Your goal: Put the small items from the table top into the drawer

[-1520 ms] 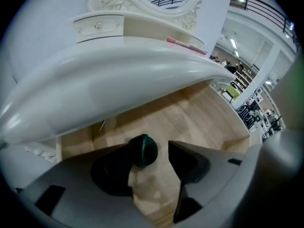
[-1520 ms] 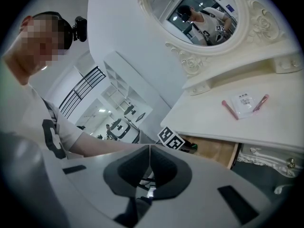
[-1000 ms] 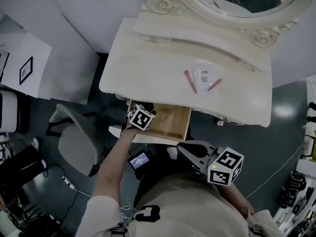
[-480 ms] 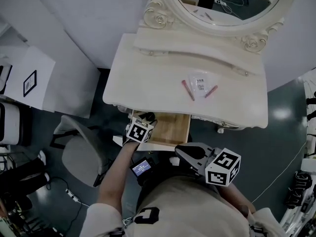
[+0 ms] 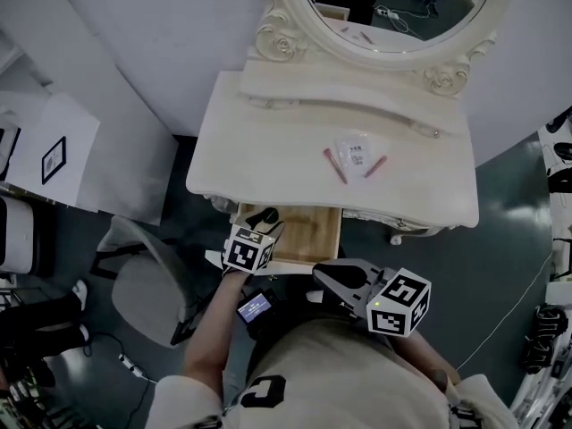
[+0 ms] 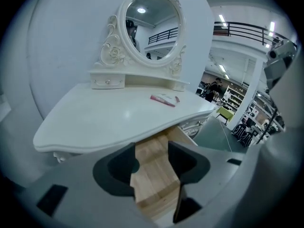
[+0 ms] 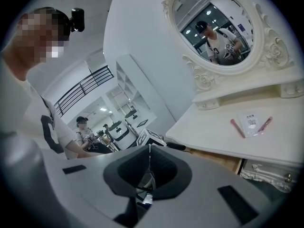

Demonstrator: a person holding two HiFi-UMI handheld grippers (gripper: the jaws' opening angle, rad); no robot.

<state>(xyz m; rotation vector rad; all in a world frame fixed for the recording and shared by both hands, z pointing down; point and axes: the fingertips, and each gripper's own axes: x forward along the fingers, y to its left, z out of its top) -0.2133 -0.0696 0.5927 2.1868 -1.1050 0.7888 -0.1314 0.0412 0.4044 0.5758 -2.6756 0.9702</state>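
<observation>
Small items lie close together on the smooth cream top of the ornate dressing table (image 5: 259,141), below its oval mirror (image 5: 393,7) with a carved frame. They are a slim pink stick (image 5: 335,165), a flat clear plastic packet (image 5: 356,148) and a shorter pink stick (image 5: 375,165). Under the front edge, the pale wooden drawer (image 5: 308,231) stands pulled out, its plank grain showing. The left gripper (image 5: 265,218) hovers at the drawer's left end. Its jaws are apart and have just narrowed slightly, with nothing gripped between them. The right gripper (image 5: 329,273) is near the person's body, its jaws pressed together and empty.
</observation>
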